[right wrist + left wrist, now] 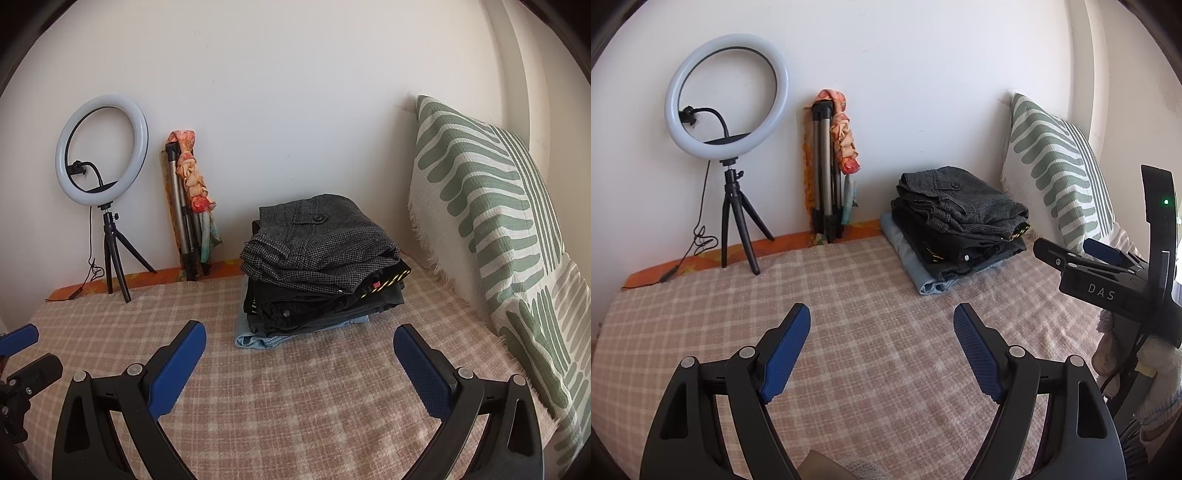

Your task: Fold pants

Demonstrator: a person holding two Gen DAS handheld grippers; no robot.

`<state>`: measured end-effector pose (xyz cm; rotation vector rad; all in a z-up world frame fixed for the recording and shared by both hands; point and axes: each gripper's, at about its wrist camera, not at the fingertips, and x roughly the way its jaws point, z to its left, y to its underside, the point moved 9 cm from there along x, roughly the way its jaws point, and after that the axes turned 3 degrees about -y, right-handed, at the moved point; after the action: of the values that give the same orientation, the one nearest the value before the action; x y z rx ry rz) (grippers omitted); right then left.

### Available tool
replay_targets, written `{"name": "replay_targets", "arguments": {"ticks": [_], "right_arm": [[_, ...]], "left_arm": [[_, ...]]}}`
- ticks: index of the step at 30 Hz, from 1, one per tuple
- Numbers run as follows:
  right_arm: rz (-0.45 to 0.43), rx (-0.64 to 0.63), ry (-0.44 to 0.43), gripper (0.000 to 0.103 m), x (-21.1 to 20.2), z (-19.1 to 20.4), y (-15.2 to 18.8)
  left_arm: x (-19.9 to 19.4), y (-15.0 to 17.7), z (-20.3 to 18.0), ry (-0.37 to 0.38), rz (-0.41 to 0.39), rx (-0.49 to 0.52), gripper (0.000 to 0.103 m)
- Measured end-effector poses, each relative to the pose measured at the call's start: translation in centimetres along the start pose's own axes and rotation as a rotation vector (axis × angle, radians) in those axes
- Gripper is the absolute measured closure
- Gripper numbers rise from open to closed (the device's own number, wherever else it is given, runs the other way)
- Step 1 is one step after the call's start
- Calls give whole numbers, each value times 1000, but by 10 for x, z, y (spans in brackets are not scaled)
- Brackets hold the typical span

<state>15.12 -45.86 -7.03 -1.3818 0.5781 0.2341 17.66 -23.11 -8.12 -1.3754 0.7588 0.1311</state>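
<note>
A stack of folded pants (960, 225) lies at the back of the plaid-covered bed (849, 314): grey checked pants (317, 243) on top, black ones under them, a light blue pair (255, 338) at the bottom. My left gripper (882, 321) is open and empty above the bedspread, left of and in front of the stack. My right gripper (299, 339) is open and empty, right in front of the stack. The right gripper also shows at the right edge of the left wrist view (1082, 251). The left gripper shows at the left edge of the right wrist view (22, 350).
A ring light on a small tripod (727, 147) stands at the back left with its cable (698, 236). A folded tripod with an orange scarf (831, 166) leans on the wall. A green-striped pillow (491, 221) leans at the right.
</note>
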Motion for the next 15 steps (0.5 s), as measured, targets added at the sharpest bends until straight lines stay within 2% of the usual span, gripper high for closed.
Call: {"name": "replay_targets", "arguments": {"ticks": [15], "right_arm": [[-1, 0, 1, 0, -1, 0, 0]], "left_arm": [[0, 1, -1, -17, 3, 7, 23]]}}
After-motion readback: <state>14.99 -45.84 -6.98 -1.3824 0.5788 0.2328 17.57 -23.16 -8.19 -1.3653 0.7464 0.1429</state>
